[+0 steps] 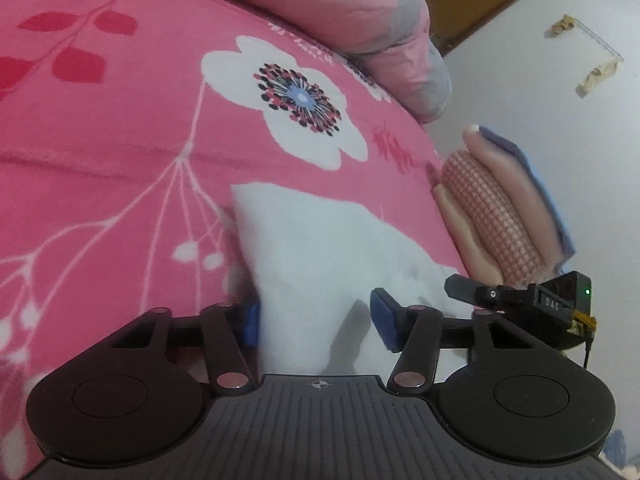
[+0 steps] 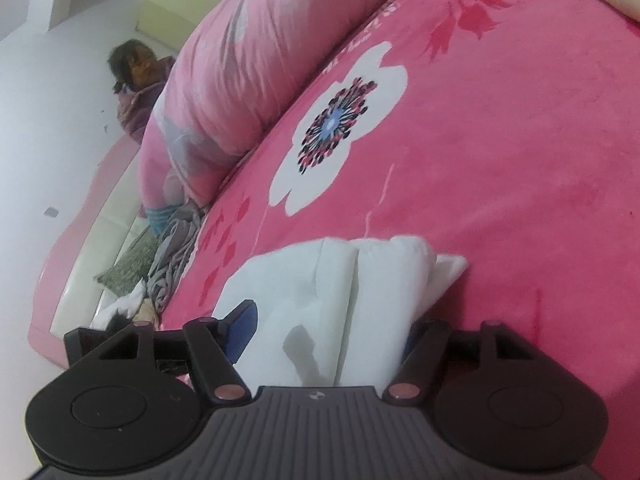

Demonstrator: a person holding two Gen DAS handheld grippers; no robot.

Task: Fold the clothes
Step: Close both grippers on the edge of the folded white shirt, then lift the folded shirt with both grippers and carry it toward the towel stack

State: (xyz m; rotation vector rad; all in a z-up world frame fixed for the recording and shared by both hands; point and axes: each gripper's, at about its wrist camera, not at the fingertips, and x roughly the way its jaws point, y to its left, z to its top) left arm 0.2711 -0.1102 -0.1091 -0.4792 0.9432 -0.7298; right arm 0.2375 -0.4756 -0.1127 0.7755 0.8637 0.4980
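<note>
White cloth, a folded garment point(image 2: 348, 300), is lying on the pink floral bedspread point(image 2: 500, 160), doubled over with a crease running down its middle; the fold looks part done, and both tools are reaching over its near edge. The left tool point(image 1: 316, 320) is sitting released, its blue pads point(image 1: 384, 316) standing either side of the fabric without pressing it; the right tool point(image 2: 328, 332) is straddling the cloth too, but its far pad is hidden behind the fabric, so I cannot tell whether it is clenching. Next, both are likely needing to pinch the near edge and carry it across together. Only the left view is showing a stack of folded clothes point(image 1: 496, 216) at the bed's edge; only the right is showing the rolled pink quilt point(image 2: 248, 68), a person point(image 2: 140, 76) beyond it, and grey cloth point(image 2: 176, 248) heaped beside the bed.
</note>
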